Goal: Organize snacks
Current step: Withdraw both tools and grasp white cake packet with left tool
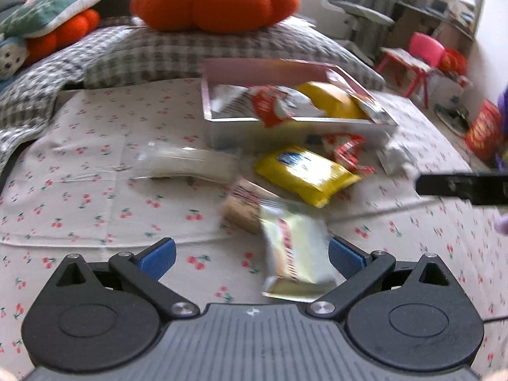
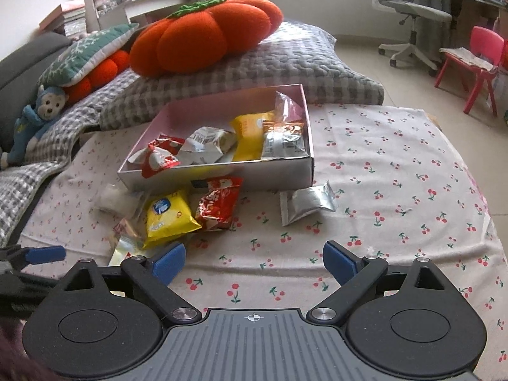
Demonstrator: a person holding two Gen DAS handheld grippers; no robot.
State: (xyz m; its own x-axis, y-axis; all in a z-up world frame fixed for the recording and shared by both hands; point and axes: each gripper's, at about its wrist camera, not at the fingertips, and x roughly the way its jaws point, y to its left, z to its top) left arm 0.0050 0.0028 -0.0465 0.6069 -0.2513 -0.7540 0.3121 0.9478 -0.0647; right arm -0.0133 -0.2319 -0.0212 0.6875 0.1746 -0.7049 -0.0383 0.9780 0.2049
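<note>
Snacks lay loose on my cherry-print sheet (image 2: 381,165): a yellow packet (image 2: 168,219), a red packet (image 2: 217,204) and a silver pouch (image 2: 306,206), all just before the pink box (image 2: 222,108), which held more. My left gripper (image 1: 252,258) stood released; a cream wrapper (image 1: 295,250) lay between its pads, unpressed. My right gripper (image 2: 254,262) was released, holding nothing.

No legible text on any wrapper

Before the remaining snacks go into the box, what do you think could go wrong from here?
1. The cream-wrapped snack bar overlaps another packet beside the open left gripper; closing might catch both.
2. The pink-lined cardboard box has a red-and-white packet draped over its front wall; adding more could knock it out.
</note>
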